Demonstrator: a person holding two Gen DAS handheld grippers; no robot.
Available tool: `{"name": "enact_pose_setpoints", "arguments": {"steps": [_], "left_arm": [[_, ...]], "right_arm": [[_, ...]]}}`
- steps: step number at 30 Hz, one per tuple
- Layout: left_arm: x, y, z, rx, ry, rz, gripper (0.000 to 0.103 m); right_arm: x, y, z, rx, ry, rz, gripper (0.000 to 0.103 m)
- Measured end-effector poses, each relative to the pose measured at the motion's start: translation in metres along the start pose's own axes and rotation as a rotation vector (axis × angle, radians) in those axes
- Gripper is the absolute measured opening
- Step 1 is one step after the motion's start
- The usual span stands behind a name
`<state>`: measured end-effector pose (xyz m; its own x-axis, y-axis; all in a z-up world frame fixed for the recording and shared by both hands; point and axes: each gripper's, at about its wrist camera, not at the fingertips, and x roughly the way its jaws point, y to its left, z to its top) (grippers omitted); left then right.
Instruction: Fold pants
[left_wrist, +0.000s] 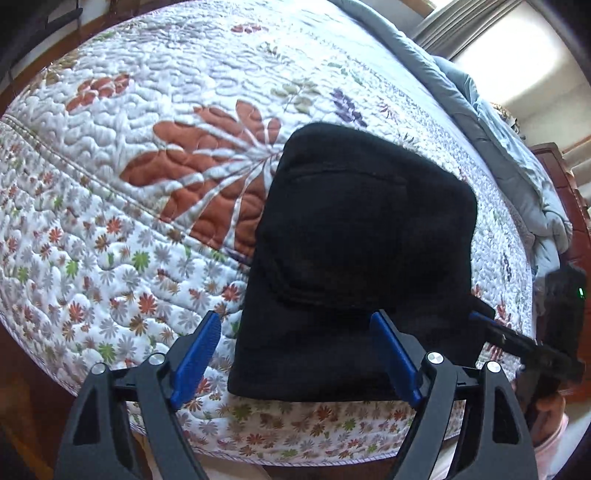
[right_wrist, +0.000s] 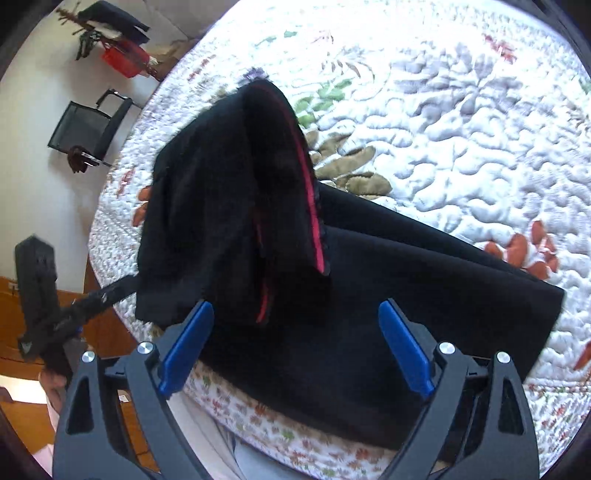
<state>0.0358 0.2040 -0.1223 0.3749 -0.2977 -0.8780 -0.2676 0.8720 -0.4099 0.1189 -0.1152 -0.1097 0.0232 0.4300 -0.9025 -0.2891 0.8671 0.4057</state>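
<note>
Pants (left_wrist: 354, 236), black and soft, lie folded near the bed's (left_wrist: 110, 229) edge; limp cloth, best pinched at a folded edge. Left claw (left_wrist: 295, 354) and right claw (right_wrist: 295, 343) gape wide, empty, at 6 o'clock.

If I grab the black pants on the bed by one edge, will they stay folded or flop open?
The black pants look soft and thick, so they would probably sag and unfold when lifted by one edge. One flap with a red trim already stands up loosely, which suggests floppy cloth. On the bumpy quilt they would likely bunch rather than slide.
</note>
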Motion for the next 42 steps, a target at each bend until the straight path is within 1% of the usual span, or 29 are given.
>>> {"name": "enact_pose_setpoints", "arguments": {"steps": [2, 3, 8, 10, 11, 13, 14, 15, 16, 17, 18, 21, 24, 26, 29, 32, 35, 37, 40, 42], "left_arm": [[0.003, 0.003, 0.0, 0.004, 0.007, 0.004, 0.083], [0.005, 0.003, 0.001, 0.001, 0.01, 0.003, 0.083], [0.013, 0.002, 0.003, -0.015, 0.022, -0.004, 0.084], [0.014, 0.002, 0.003, -0.02, 0.022, 0.0, 0.084], [0.014, 0.003, 0.002, -0.024, 0.023, 0.0, 0.084], [0.014, 0.006, 0.001, -0.032, 0.023, -0.002, 0.084], [0.014, 0.006, 0.0, -0.033, 0.024, -0.003, 0.084], [0.011, 0.006, -0.003, -0.037, 0.022, -0.002, 0.084], [0.01, 0.006, -0.003, -0.035, 0.021, 0.001, 0.084], [0.009, 0.007, -0.004, -0.035, 0.018, 0.003, 0.085], [0.007, 0.006, -0.005, -0.036, 0.016, 0.006, 0.085], [0.007, 0.004, -0.004, -0.032, 0.02, 0.012, 0.085], [0.002, 0.001, -0.005, -0.034, 0.008, 0.007, 0.085], [-0.002, -0.002, -0.004, -0.038, -0.007, -0.01, 0.085], [-0.007, -0.01, -0.003, -0.025, -0.02, -0.022, 0.087], [-0.007, -0.022, -0.002, 0.005, -0.023, -0.024, 0.088], [-0.001, -0.04, -0.005, 0.043, -0.007, -0.031, 0.088], [0.006, -0.053, -0.008, 0.078, 0.009, -0.028, 0.088], [0.019, -0.073, -0.013, 0.128, 0.039, -0.012, 0.088], [0.031, -0.081, -0.017, 0.153, 0.061, -0.003, 0.088]], "right_arm": [[0.011, -0.003, 0.005, 0.011, 0.015, 0.013, 0.091], [0.016, -0.004, 0.007, 0.019, 0.017, 0.024, 0.093], [0.022, 0.0, 0.009, 0.014, -0.005, 0.023, 0.093], [0.021, 0.007, 0.009, -0.012, -0.021, 0.03, 0.082], [0.02, 0.009, 0.008, -0.023, -0.021, 0.053, 0.071], [0.023, 0.013, 0.007, -0.032, -0.016, 0.042, 0.068], [0.024, 0.014, 0.007, -0.043, -0.018, 0.027, 0.064], [0.024, 0.015, 0.007, -0.046, -0.017, 0.023, 0.051], [0.023, 0.014, 0.005, -0.043, -0.012, 0.044, 0.041], [0.022, 0.014, 0.004, -0.029, -0.006, 0.09, 0.03], [0.019, 0.015, 0.002, -0.032, -0.012, 0.089, 0.026], [0.007, 0.021, -0.003, -0.068, -0.025, 0.071, 0.022], [-0.017, 0.021, -0.01, -0.069, -0.072, 0.107, 0.018], [-0.038, 0.019, -0.015, -0.077, -0.104, 0.134, 0.018], [-0.073, 0.013, -0.032, -0.102, -0.155, 0.127, 0.017], [-0.108, -0.008, -0.049, -0.079, -0.203, 0.128, 0.017], [-0.13, -0.033, -0.07, -0.038, -0.228, 0.099, 0.017], [-0.137, -0.049, -0.083, -0.008, -0.237, 0.083, 0.017], [-0.132, -0.089, -0.108, 0.071, -0.216, 0.073, 0.017], [-0.112, -0.112, -0.12, 0.134, -0.167, 0.081, 0.017]]}}
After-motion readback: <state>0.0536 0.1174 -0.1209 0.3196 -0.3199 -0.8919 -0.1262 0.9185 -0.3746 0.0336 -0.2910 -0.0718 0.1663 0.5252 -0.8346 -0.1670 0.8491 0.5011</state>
